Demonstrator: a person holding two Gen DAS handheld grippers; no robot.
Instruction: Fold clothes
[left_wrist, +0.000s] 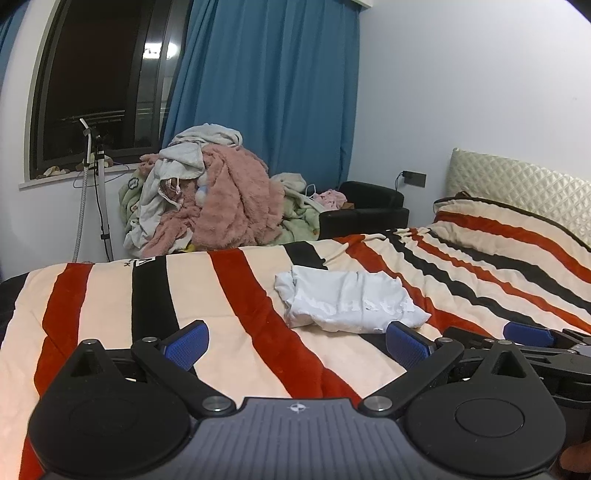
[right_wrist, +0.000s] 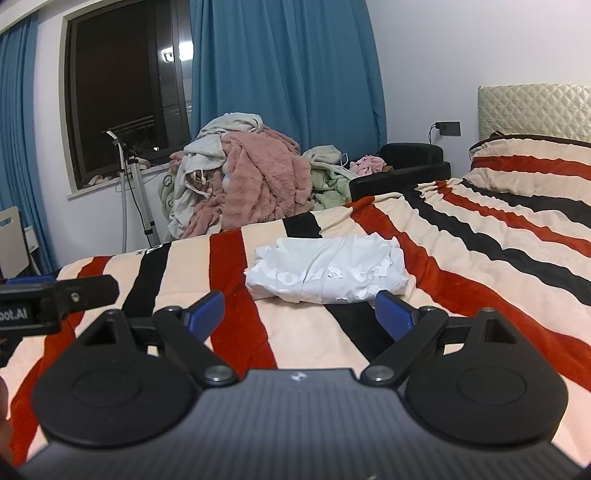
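Observation:
A white garment with pale lettering (left_wrist: 349, 300) (right_wrist: 327, 271) lies folded into a compact bundle on the striped blanket (left_wrist: 229, 295) (right_wrist: 461, 258) of the bed. My left gripper (left_wrist: 297, 343) stands open just short of the bundle, with nothing between its blue pads (left_wrist: 188, 345). My right gripper (right_wrist: 297, 315) is open too, its right pad (right_wrist: 393, 314) close to the bundle's near edge, apart from the cloth. In the left wrist view the right gripper's finger (left_wrist: 528, 334) shows at the right edge. The left gripper's finger (right_wrist: 85, 290) shows at the left in the right wrist view.
Beyond the bed's far edge a heap of clothes and pink fleece (left_wrist: 221, 195) (right_wrist: 251, 181) is piled on a seat. A black armchair (left_wrist: 365, 210), a garment steamer pole (left_wrist: 98, 192), blue curtains (left_wrist: 266, 85) and a dark window stand behind. The quilted headboard (left_wrist: 517, 192) and pillow are at right.

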